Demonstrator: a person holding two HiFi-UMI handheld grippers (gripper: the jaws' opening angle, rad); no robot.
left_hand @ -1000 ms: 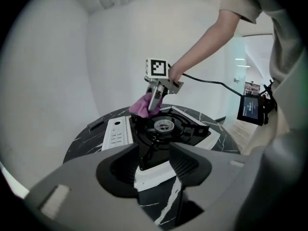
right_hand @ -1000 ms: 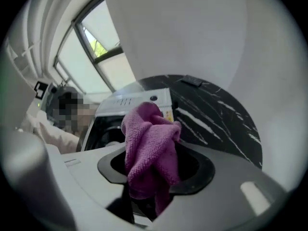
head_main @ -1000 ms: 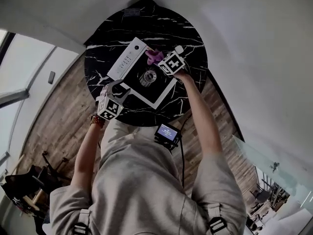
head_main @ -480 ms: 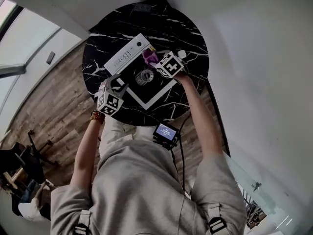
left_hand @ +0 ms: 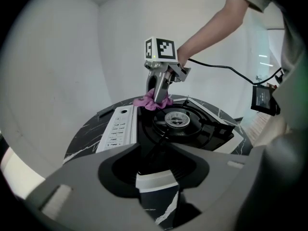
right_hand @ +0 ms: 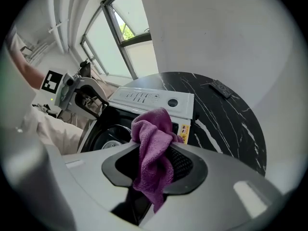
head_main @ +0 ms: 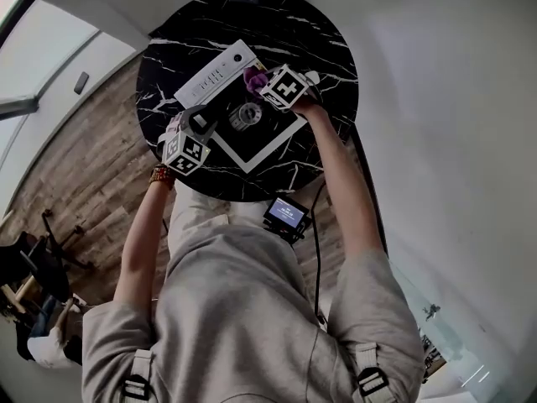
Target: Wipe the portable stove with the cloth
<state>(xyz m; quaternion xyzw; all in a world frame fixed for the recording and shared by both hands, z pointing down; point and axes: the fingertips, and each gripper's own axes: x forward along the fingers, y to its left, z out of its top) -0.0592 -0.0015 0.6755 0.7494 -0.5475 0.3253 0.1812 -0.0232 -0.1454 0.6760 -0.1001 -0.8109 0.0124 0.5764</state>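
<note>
**Purple cloth pinched at the stove's panel corner**

The portable stove (head_main: pixel 256 145) sits on a round black marble surface (head_main: pixel 323 53). Its white control panel (head_main: pixel 211 75) runs along the side farthest from the person, and its round burner (head_main: pixel 246 116) lies in the middle of the dark top.

The right gripper (head_main: pixel 267 84) points steeply down at the stove corner where the control panel ends. Its jaws pinch the purple cloth (head_main: pixel 254 78) and have just been closing further on it. In the right gripper view the cloth bunches up past the jaws and a short tail hangs back out of them. In the left gripper view the bunch touches the stove's rim just beside the panel, behind the burner.

The left gripper (head_main: pixel 198 124) is at the opposite stove corner, on the person's side. Its jaws stand apart and have just been closing, with the stove's white corner rim (left_hand: pixel 156 183) between them. Whether their pads press on that rim does not show.

A flat dark remote (right_hand: pixel 220 88) lies on the surface well beyond the stove's panel side. A small device with a lit screen (head_main: pixel 287 213) hangs at the person's waist, off the surface on the stove's near side, with a cable (head_main: pixel 317 259) running from it.
</note>
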